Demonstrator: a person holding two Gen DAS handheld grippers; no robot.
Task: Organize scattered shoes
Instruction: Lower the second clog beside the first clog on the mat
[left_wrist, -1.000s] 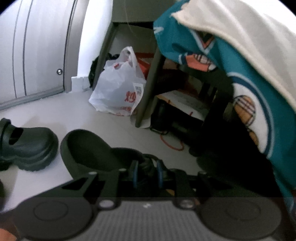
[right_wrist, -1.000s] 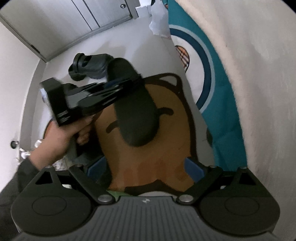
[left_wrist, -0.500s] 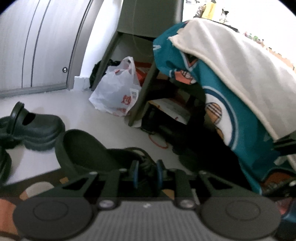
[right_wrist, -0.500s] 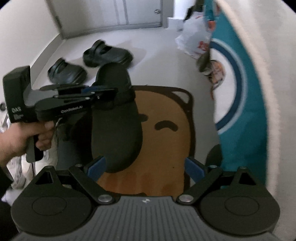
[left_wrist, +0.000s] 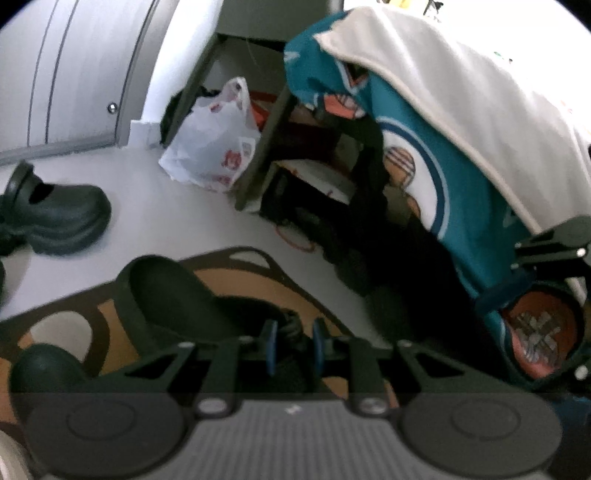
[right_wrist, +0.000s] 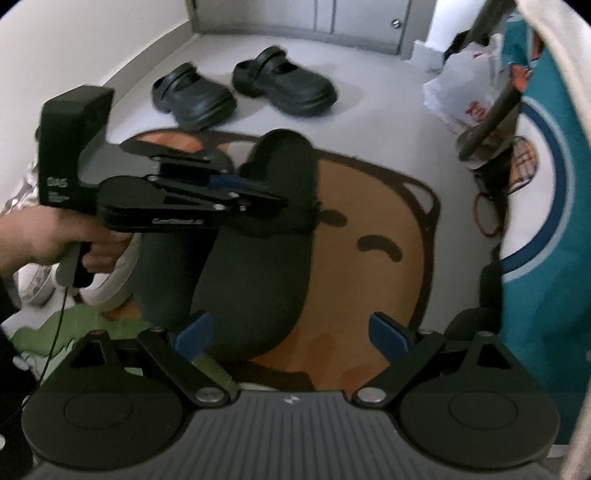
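Note:
My left gripper (left_wrist: 291, 345) is shut on the rim of a dark slipper (left_wrist: 166, 295), which is over the brown face mat (left_wrist: 236, 280). The right wrist view shows that gripper (right_wrist: 273, 201) from the side, a hand on its handle, gripping the slipper (right_wrist: 266, 266); I cannot tell whether the sole touches the mat. A second dark slipper (right_wrist: 162, 280) lies just left of it. My right gripper (right_wrist: 290, 330) stands open above the mat (right_wrist: 369, 295), the held slipper's near end by its left pad. Two black clogs (right_wrist: 192, 96) (right_wrist: 288, 86) stand on the floor beyond.
A white sneaker (right_wrist: 114, 284) lies at the mat's left edge under the hand. A white plastic bag (left_wrist: 210, 147) leans on a table leg (left_wrist: 266, 147). A teal blanket under a cream cover (left_wrist: 461, 184) hangs along the right. Grey cupboard doors (right_wrist: 362, 18) close the far end.
The left gripper carried the slipper from bare floor to over the mat. The right wrist view rolled until the floor clogs stood upright, and a right gripper finger entered the left view.

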